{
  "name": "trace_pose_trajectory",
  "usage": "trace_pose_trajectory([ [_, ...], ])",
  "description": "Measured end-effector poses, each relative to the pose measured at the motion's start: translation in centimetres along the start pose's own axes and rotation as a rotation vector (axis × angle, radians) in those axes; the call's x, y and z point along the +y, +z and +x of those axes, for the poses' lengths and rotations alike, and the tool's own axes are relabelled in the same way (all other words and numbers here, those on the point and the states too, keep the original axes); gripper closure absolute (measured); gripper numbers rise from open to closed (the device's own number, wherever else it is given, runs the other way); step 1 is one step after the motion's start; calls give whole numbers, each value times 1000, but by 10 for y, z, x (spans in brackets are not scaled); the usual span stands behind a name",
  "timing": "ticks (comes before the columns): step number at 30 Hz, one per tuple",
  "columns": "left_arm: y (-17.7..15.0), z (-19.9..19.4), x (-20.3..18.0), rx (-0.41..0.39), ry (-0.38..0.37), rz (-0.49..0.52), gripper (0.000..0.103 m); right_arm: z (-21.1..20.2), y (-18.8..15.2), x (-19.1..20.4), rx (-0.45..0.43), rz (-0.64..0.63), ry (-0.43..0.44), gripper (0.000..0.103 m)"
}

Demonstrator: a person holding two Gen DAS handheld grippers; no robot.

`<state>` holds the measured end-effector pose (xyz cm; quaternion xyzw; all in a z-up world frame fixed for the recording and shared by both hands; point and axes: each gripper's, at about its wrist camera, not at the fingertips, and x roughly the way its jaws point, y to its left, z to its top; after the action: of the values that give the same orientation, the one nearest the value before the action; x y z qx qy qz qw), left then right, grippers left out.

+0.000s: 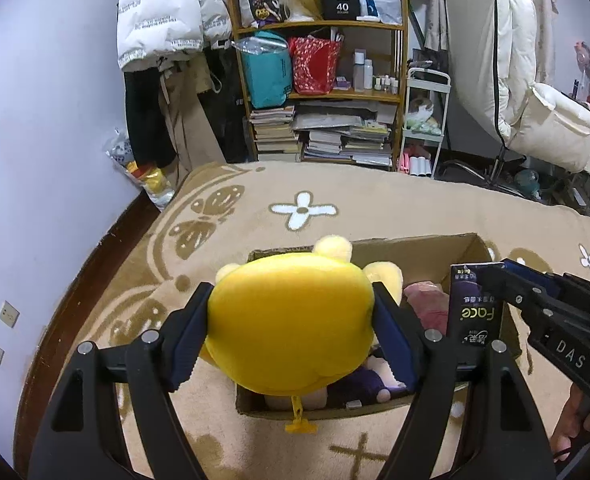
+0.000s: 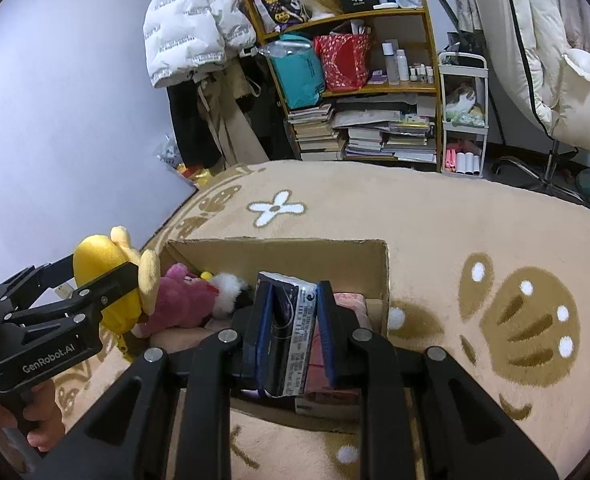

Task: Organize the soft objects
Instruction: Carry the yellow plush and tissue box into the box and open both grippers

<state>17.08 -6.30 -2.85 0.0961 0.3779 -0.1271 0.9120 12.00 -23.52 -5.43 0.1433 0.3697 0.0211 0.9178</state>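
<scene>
Above the cardboard box [image 1: 415, 246], in the left wrist view, your left gripper [image 1: 291, 320] has its fingers [image 1: 189, 336] pinching the yellow plush toy [image 1: 291, 324], which hangs over the box's left half with its tag dangling past the near wall. Over the box's right edge, your right gripper [image 1: 495, 284] clamps a dark tissue pack [image 1: 475, 304]. Inside the box lie a pink plush [image 1: 427, 304] and other soft things.

Over the box [image 2: 381, 272] in the right wrist view, your right gripper [image 2: 291, 324] fingers [image 2: 327, 328] squeeze the tissue pack [image 2: 291, 332] upright above the box's near right part. At the box's left wall, your left gripper [image 2: 107, 280] holds the yellow toy [image 2: 103, 260] just beside the pink plush [image 2: 183, 296]. The box sits on a beige patterned blanket [image 2: 435, 220].
</scene>
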Motion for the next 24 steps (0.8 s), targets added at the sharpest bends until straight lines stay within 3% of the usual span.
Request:
trace_pose_trajectory([
  [7,-8,25,-8,45,28,40,21,22,-6,0,59,-21,-31,79],
  [17,-8,20,-13,49,26,49,6,23,-5,-9,85,11,-17,76],
  [19,-7,13,-12,33,31,40,3,19,-6,-8,81,14,-21,58],
  [24,-5,-6,-4,3,29,19,2,2,-6,-9,54,16,-32,38],
])
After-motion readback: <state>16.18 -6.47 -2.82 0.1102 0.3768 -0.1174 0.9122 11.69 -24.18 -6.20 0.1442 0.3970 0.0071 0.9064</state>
